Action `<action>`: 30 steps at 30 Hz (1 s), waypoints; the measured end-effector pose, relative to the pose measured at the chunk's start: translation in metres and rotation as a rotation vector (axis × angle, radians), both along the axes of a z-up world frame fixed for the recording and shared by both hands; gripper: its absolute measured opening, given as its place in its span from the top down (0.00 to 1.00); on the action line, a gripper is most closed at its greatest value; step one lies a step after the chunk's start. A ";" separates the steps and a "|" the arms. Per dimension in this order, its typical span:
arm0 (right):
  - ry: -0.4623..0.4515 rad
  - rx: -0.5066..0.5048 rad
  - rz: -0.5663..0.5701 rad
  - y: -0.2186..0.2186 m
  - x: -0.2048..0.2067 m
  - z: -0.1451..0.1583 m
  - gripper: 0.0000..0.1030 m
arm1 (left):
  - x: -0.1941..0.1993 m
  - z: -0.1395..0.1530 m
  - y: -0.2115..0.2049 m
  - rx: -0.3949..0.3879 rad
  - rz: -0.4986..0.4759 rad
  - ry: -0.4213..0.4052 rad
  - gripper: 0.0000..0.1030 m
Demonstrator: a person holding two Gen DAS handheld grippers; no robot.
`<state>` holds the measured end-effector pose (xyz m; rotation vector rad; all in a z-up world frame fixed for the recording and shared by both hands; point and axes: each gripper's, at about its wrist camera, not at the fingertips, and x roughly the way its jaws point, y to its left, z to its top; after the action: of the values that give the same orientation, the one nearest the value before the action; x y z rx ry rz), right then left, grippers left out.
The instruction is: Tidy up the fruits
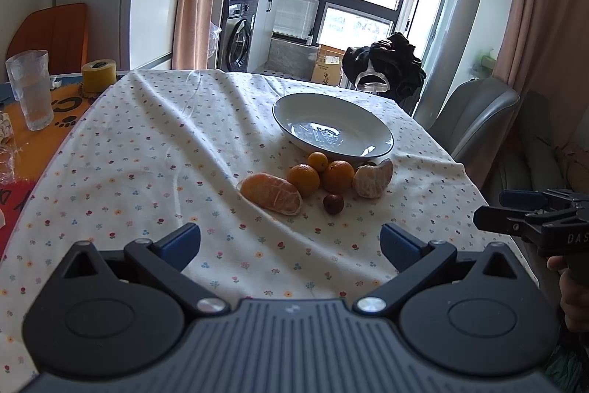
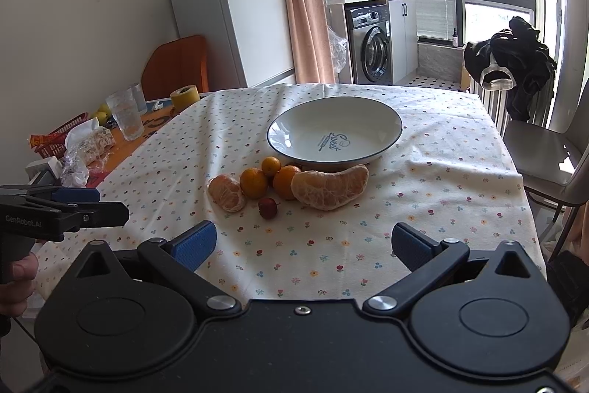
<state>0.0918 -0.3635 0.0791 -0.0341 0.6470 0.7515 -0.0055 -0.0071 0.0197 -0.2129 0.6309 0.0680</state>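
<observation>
While nothing has yet been gripped, the left gripper (image 1: 290, 242) is held with its jaws spread wide over the flowered tablecloth (image 1: 154, 150), short of the fruit cluster. That cluster, read from the left, is made up of a peeled half (image 1: 271, 193), three small oranges (image 1: 303, 178), a dark red fruit (image 1: 333, 203) and a second peeled piece (image 2: 329, 186), all lying just before the empty bowl (image 2: 390, 131). The right gripper (image 2: 303, 242) is likewise spread and empty; the soft peeled segments could be crushed or split by a hard squeeze, and the tightly packed round fruits could be nudged rolling across the wrinkled cloth.
</observation>
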 end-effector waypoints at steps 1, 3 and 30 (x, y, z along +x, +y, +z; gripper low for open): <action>-0.001 0.001 0.001 0.000 0.000 0.000 0.00 | 0.000 0.000 0.000 0.000 0.000 0.000 0.00; -0.001 0.002 0.002 0.000 0.001 0.000 0.00 | 0.000 0.001 0.000 -0.001 -0.002 -0.001 0.00; 0.036 0.045 0.005 -0.008 0.016 -0.026 0.00 | 0.013 -0.009 -0.006 0.000 0.017 -0.050 0.00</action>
<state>0.1082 -0.3717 0.0529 0.0189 0.6642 0.7728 0.0080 -0.0132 0.0106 -0.2188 0.5792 0.0787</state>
